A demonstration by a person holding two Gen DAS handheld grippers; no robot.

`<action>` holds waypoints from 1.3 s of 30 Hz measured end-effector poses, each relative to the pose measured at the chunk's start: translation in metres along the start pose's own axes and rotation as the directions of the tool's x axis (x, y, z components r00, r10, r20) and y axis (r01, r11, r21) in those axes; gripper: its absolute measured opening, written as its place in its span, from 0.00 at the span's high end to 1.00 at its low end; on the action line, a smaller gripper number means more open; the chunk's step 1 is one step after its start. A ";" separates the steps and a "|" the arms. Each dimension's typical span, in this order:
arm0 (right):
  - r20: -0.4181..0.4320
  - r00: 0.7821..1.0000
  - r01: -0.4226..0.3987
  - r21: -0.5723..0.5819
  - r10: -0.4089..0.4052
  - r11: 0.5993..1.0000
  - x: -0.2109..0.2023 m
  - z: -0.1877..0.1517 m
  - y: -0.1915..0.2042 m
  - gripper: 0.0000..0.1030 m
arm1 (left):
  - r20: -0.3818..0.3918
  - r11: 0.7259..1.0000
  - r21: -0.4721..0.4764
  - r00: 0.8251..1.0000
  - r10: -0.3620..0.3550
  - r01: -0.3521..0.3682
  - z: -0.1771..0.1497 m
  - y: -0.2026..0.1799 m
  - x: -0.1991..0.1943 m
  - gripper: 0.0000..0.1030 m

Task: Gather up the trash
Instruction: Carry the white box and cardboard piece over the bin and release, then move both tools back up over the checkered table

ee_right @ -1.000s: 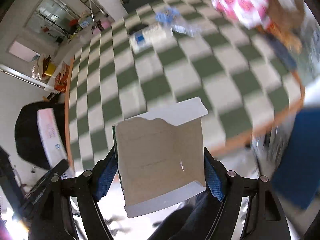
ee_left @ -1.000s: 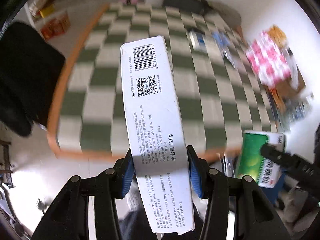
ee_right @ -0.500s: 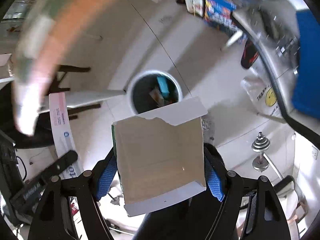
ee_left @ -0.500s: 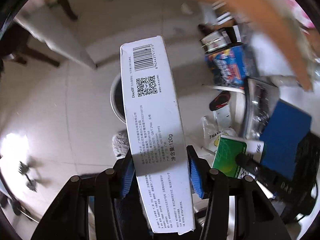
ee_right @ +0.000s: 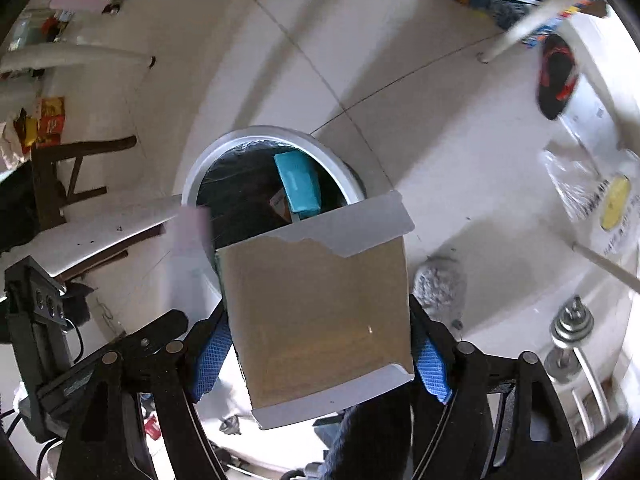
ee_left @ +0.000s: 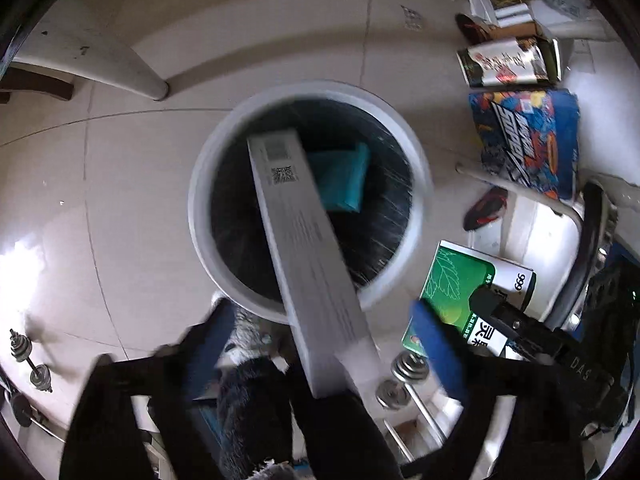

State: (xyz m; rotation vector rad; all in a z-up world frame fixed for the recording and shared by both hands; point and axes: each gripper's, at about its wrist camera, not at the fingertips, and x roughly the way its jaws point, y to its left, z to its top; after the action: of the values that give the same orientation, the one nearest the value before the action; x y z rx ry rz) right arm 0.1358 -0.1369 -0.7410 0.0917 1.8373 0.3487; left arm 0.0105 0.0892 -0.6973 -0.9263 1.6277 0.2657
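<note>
Pale floor tiles (ee_left: 132,184) carry a round white bin (ee_left: 308,196) with a dark liner; a teal packet (ee_left: 340,180) lies inside it. Beyond the bin's right side a colourful carton (ee_left: 528,140) leans. Over the bin's near rim, the long white box (ee_left: 308,264) hangs blurred between the spread blue pads of the left hand-held gripper (ee_left: 320,356), whose jaws are opening; neither pad seems to touch it, though blur hampers the view. The torn brown-and-white carton (ee_right: 320,312) sits between the blue pads of the right hand-held gripper (ee_right: 320,356), whose jaws are opening too; the pads look to be against its sides, above the bin's near edge.
</note>
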 end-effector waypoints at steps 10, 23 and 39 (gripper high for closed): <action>-0.024 1.000 0.012 -0.107 -0.015 0.994 0.019 0.006 0.019 0.00 | 0.210 0.959 -0.010 0.937 0.279 -0.283 -0.031 0.014 -0.038 0.04; 0.180 0.941 0.330 -0.300 -0.286 0.895 -0.058 -0.054 0.061 0.00 | 0.230 0.952 -0.012 0.926 0.299 -0.304 -0.081 -0.006 -0.096 0.04; 0.280 0.927 0.335 -0.308 -0.252 0.891 -0.227 -0.145 0.104 0.00 | 0.294 0.958 0.040 0.919 0.261 -0.285 -0.171 -0.044 -0.233 0.04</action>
State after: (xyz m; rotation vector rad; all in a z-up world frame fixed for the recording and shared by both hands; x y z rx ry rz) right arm 0.0528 -0.1203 -0.4655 -0.3793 1.5019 0.4255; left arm -0.0835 0.0523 -0.4230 -0.5645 1.4823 0.4988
